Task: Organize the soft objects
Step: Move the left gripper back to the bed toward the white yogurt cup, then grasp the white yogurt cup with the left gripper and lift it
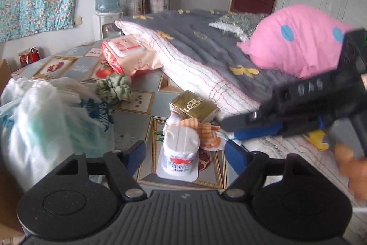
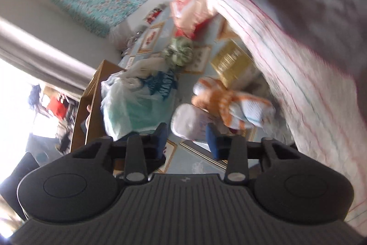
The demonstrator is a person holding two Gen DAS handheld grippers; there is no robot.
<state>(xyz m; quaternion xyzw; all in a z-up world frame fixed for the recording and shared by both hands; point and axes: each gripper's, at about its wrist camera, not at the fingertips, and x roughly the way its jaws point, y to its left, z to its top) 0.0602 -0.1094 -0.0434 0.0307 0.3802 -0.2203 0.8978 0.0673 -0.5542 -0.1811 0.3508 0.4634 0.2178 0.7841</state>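
Observation:
An orange-and-white striped soft cloth [image 1: 207, 133] [image 2: 234, 107] lies on the patterned table [image 1: 146, 84], beside a folded grey-and-white quilt [image 1: 195, 49] [image 2: 298, 43]. On the quilt rests a pink pillow with blue dots [image 1: 296, 38]. A crumpled green cloth [image 1: 114, 86] [image 2: 181, 52] sits farther back. My left gripper [image 1: 184, 149] is open, and a white capped bottle [image 1: 180, 153] [image 2: 190, 123] stands just ahead between its fingertips, untouched. My right gripper [image 1: 234, 130] [image 2: 187, 140] reaches in from the right toward the striped cloth. Its fingers stand narrowly apart with nothing gripped.
A gold box [image 1: 195, 107] [image 2: 231, 61] lies behind the striped cloth. Stuffed plastic bags [image 1: 45, 118] [image 2: 133, 102] fill the table's left, with a cardboard box [image 2: 91, 102] beyond them. A pink wipes pack [image 1: 128, 52] leans on the quilt. A person's hand [image 1: 348, 164] holds the right gripper.

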